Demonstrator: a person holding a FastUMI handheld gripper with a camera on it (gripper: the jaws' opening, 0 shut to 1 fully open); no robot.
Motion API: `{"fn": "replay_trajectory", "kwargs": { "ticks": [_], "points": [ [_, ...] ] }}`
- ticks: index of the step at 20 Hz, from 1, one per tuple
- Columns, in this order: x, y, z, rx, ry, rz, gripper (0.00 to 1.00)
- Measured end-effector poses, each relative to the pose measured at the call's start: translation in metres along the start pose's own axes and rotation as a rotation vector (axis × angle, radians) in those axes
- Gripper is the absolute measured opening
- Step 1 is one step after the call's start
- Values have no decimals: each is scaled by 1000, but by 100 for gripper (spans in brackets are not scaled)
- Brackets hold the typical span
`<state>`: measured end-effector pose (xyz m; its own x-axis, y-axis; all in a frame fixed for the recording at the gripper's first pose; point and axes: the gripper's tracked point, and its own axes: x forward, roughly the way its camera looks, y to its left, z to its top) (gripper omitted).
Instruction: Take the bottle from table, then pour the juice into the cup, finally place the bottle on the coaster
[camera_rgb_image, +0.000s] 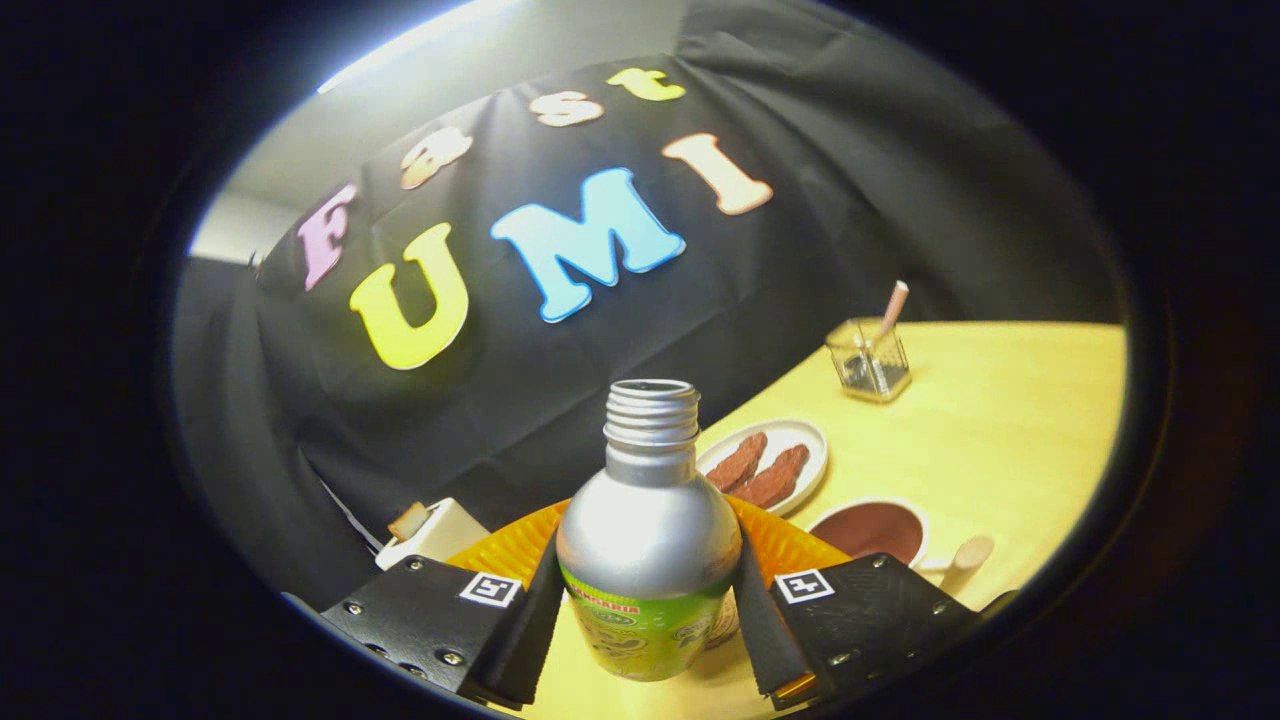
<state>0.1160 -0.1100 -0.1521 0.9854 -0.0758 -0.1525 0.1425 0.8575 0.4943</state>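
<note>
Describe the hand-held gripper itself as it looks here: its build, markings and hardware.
The hand-held gripper has two flat, angular finger plates studded with small round screws. Each plate carries a square white tag with a black blocky pattern near its inner top corner. A thin strip-like pad lines the inside of each finger. No cables are visible.

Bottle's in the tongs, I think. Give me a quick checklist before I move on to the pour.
1. Grip: both fingers of the tongs press on the bottle - ok.
2. Bottle mouth uncapped - ok.
3. Bottle in line with the fingers, not slipping - ok.
4. Cup located, beyond the right finger, open side up - ok.
5. Route to cup: plate of food just beyond the cup, wooden spoon beside it - cannot tell.
6. Coaster: the orange thing behind the bottle may be it - cannot tell.
</note>
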Motion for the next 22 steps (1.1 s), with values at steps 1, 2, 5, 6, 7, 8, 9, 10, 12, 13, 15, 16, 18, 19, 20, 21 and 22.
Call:
{"fn": "replay_trajectory", "kwargs": {
  "ticks": [1,2,5,6,7,8,9,10,12,13,15,16,18,19,20,21,22],
  "points": [
    [-2,3,5,-41,-14,3,77],
    [-3,6,10,-82,-26,-5,77],
    [-1,12,18,-221,-34,-45,77],
    [2,15,17,-289,-26,-55,77],
    [4,19,19,-347,-26,-59,77],
    [7,26,19,-384,-25,-49,77],
    [10,33,17,-404,-18,-33,77],
    [12,38,12,-424,-7,-19,78],
    [13,38,3,-445,13,-13,78],
    [13,40,3,-440,8,-5,78],
    [16,41,-1,-415,-8,8,78],
    [19,40,-4,-404,-13,10,78],
    [25,34,-16,-415,-11,12,78],
    [30,29,-22,-431,-8,10,78],
    [35,26,-27,-441,-6,10,78],
    [40,23,-33,-450,-1,10,78],
    [45,21,-37,-456,5,13,78]
  ]
}}
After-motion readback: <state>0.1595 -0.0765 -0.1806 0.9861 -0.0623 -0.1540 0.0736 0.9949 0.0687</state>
